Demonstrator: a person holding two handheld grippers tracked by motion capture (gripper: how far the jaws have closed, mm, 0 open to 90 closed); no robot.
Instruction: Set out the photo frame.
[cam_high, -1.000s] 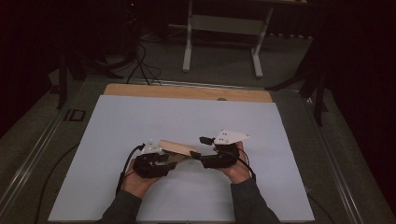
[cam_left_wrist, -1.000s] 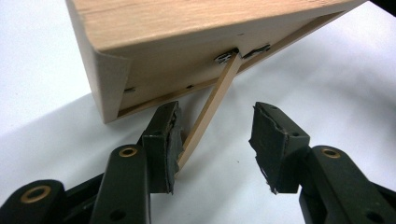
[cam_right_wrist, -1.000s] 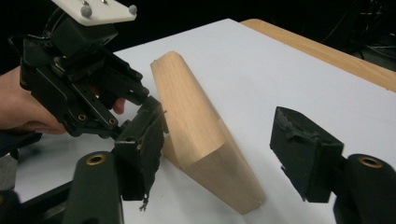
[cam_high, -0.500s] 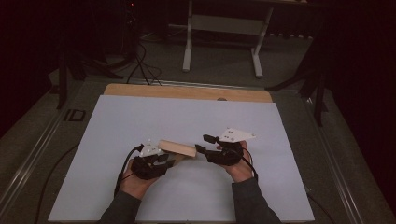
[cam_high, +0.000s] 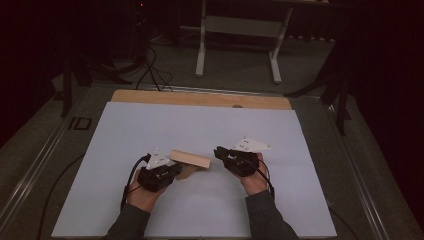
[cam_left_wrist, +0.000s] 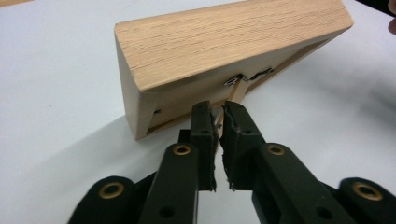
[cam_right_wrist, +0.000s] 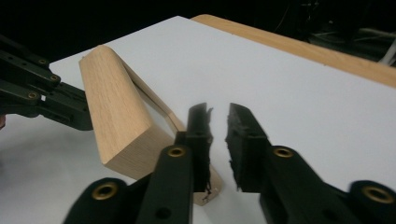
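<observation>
Pinching a thin strip on the back of the wood frame (cam_left_wrist: 219, 60), the left gripper (cam_left_wrist: 218, 122) holds it tilted above the tabletop (cam_high: 200, 125). Right gripper (cam_right_wrist: 215, 122) fingers are spread, just beside it. Stiff, light wood; grab an edge

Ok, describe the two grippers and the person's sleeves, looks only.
The left gripper and right gripper are black, each with two jaws whose inner faces are rough and frayed, brass-coloured rivets along the linkage, a light grey three-cornered plate on top and a black cable trailing back toward the person. The sleeves are dark grey.
</observation>
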